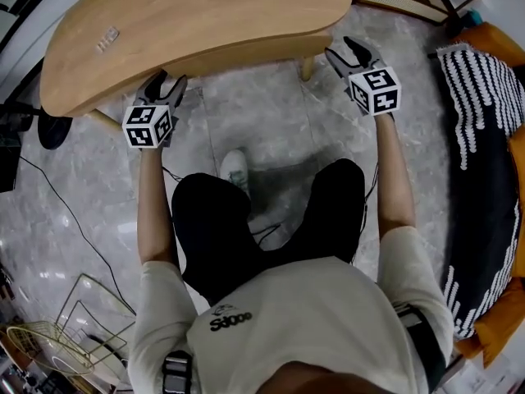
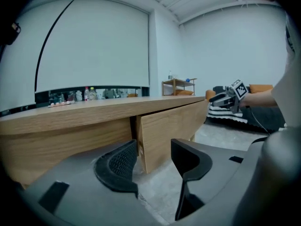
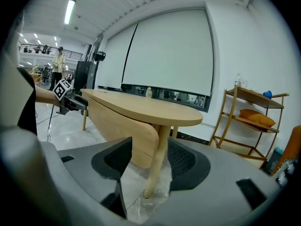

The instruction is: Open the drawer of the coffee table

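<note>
A light wooden coffee table with a rounded top stands in front of the seated person. Its drawer front runs under the near edge and shows again as a curved panel in the right gripper view. My left gripper hovers by the drawer's left end, jaws open with nothing between them; that end of the drawer sits just beyond the jaws. My right gripper is at the drawer's right end, also open and empty, with a table leg seen through the gap.
The person's knees and a white shoe are on the marble floor below the table. A black-and-white striped cushion lies at the right. A wire basket sits at lower left. A wooden shelf stands beyond the table.
</note>
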Action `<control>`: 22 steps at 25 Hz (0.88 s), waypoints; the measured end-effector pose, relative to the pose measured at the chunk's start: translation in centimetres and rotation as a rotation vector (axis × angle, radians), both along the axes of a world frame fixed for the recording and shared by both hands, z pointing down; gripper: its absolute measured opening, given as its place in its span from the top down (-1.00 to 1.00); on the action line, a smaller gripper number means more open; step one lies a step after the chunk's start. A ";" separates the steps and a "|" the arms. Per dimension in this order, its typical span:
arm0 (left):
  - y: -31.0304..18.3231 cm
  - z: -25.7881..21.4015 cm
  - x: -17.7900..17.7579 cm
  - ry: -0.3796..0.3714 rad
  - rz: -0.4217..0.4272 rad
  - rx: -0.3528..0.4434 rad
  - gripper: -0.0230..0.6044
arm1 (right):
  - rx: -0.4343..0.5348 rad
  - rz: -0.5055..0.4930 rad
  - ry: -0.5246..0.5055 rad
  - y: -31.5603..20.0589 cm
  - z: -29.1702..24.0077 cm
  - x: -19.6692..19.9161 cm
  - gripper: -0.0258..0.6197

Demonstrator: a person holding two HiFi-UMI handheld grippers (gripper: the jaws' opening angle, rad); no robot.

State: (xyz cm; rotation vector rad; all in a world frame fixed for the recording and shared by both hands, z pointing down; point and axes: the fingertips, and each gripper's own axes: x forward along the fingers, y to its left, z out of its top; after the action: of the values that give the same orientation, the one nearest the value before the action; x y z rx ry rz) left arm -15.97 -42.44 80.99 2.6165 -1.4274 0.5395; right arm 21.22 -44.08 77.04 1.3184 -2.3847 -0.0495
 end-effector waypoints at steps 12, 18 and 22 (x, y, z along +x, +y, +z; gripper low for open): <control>-1.3 1.1 0.3 -0.030 0.004 -0.018 0.35 | -0.102 -0.055 0.029 -3.3 5.0 -2.6 0.18; -1.1 1.3 0.2 -0.005 -0.045 -0.028 0.39 | -0.116 -0.016 0.026 -3.0 5.1 -2.4 0.19; -0.2 1.1 0.2 0.008 -0.038 -0.024 0.39 | -0.128 -0.008 0.026 -2.2 5.1 -2.3 0.19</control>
State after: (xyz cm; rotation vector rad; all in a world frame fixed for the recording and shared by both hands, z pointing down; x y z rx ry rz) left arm -15.73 -42.68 82.14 2.5641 -1.4557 0.5377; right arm 18.88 -46.24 82.09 1.2422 -2.3301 0.0817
